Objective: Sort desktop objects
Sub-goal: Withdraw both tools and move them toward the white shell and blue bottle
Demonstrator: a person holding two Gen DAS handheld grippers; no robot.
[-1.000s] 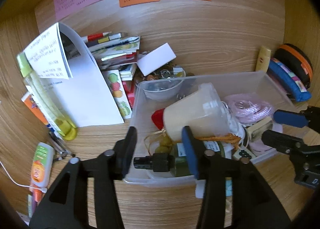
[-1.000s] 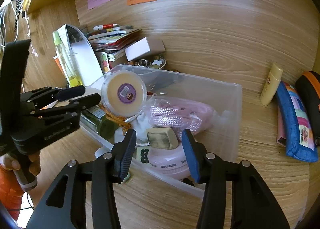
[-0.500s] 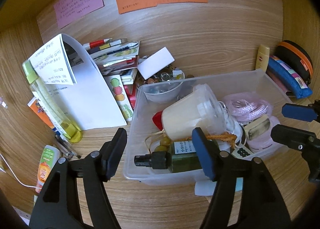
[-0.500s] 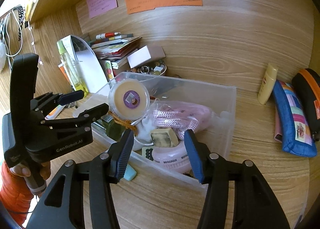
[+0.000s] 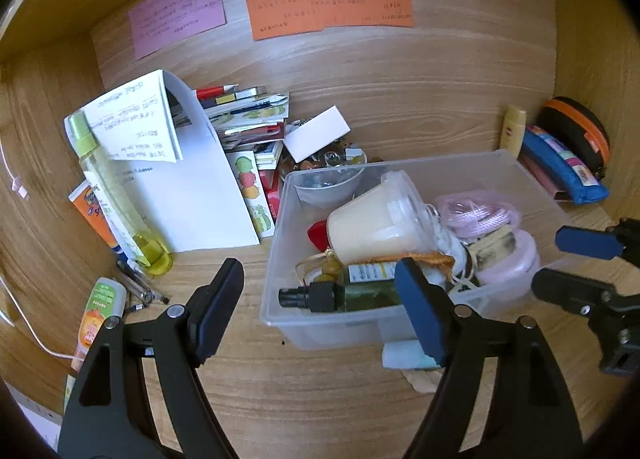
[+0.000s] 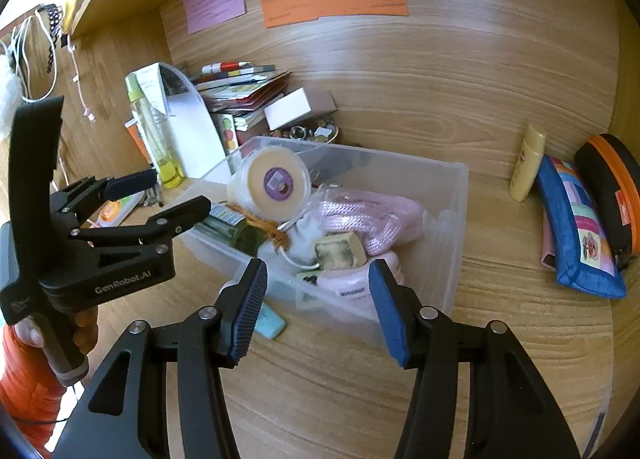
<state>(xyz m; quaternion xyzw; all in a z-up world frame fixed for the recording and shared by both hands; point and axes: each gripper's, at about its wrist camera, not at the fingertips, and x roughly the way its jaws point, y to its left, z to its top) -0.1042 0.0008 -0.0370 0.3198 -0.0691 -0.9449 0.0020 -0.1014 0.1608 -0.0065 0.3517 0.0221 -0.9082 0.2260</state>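
A clear plastic storage bin [image 5: 420,323] stands on the wood-grain tabletop [image 5: 320,391], crowded with small goods. Inside it lie a cream-coloured candle in a clear lidded cup [image 5: 372,225], tipped on its side, a dark green glass bottle with a black cap [image 5: 344,295] along the near wall, a coil of pink cord in a clear bag [image 5: 478,215], a round pale pink case [image 5: 516,255] and a small greenish-grey block [image 6: 340,251] resting on that case.

The left claw [image 5: 320,299] hangs just in front of the bin's near left corner. Its jaws have just been opening and now stand wide apart, with nothing gripped; in its own view the green bottle shows between the pads, but no pad presses on it. The blue pad sits in front of the bin's near wall, the black one over bare tabletop.

The right claw [image 6: 318,309] hovers before the bin's near right corner, jaws moderately apart and empty; they too have just been opening a little. The pink case and the grey block lie just beyond its tips. A pale teal eraser-like block [image 6: 270,323] lies on the tabletop against the bin's front wall, beside the right claw's left pad.

To the bin's right, well apart, lean a cream tube [image 6: 528,161], a blue patchwork pouch [image 6: 576,227] and a black case with orange trim [image 6: 612,187].
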